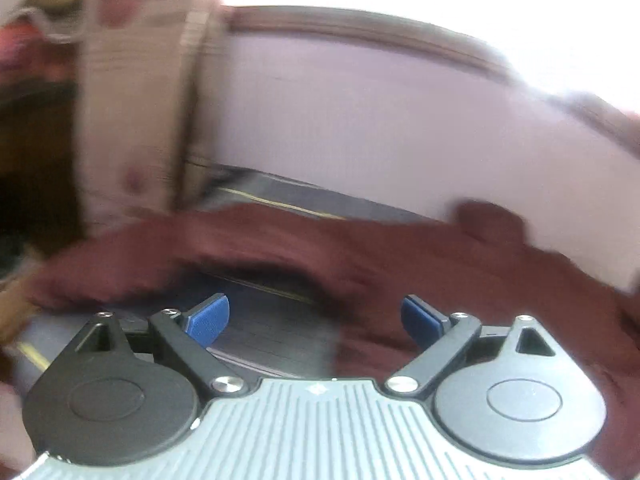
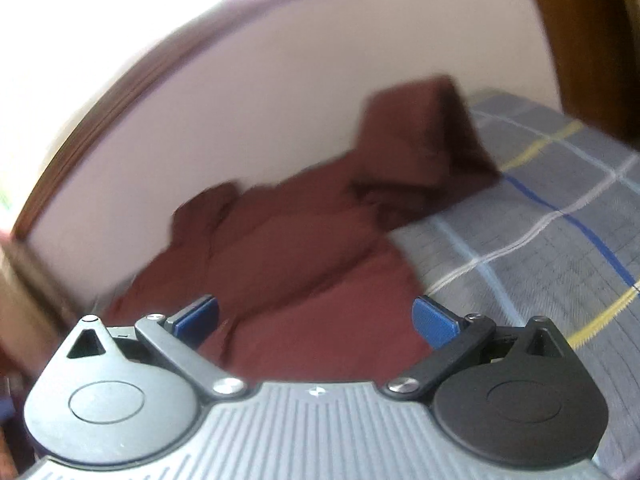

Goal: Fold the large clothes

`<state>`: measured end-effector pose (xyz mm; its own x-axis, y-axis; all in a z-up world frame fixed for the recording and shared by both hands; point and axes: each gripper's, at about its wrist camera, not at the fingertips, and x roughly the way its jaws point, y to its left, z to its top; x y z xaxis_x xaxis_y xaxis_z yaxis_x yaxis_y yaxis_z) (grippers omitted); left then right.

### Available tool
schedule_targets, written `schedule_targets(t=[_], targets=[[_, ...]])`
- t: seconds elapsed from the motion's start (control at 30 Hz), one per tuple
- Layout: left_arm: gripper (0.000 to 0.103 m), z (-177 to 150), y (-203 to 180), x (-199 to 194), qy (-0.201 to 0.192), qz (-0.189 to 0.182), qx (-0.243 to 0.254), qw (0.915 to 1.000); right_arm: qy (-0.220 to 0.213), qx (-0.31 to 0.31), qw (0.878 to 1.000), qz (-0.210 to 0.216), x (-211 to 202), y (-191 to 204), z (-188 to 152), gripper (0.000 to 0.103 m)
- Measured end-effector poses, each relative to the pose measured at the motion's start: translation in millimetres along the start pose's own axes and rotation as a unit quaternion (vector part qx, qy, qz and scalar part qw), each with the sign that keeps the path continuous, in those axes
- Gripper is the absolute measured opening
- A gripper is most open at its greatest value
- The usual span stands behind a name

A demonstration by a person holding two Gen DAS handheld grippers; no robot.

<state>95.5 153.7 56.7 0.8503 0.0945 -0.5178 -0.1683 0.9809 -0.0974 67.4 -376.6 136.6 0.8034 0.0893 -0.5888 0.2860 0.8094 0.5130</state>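
Observation:
A large maroon garment (image 2: 304,248) lies crumpled on a grey plaid bedsheet (image 2: 540,232), with one part raised against the wall. It also shows in the left wrist view (image 1: 360,252), spread across the bed. My left gripper (image 1: 316,320) is open and empty, just above the garment's near edge. My right gripper (image 2: 316,320) is open and empty, over the garment's near part. Both views are motion-blurred.
A pale pink wall (image 1: 380,120) with a brown wooden trim (image 2: 100,120) runs behind the bed. A beige curtain or post (image 1: 132,112) stands at the left. Dark brown wood (image 2: 580,40) stands at the far right.

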Motion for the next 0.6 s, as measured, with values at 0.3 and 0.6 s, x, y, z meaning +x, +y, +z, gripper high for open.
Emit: schedule_targets(t=[0.3, 0.6], targets=[[0.093, -45.1, -94.2, 8.3, 0.065, -0.09, 0.04, 0.993, -0.065, -0.027, 0.993, -0.097, 84.0, -58.3, 68.6, 0.102], [0.093, -50.3, -109.7, 15.5, 0.088, -0.092, 0.062, 0.9899, 0.011, -0.015, 0.998, -0.059, 140.9, -75.7, 110.6, 0.015]])
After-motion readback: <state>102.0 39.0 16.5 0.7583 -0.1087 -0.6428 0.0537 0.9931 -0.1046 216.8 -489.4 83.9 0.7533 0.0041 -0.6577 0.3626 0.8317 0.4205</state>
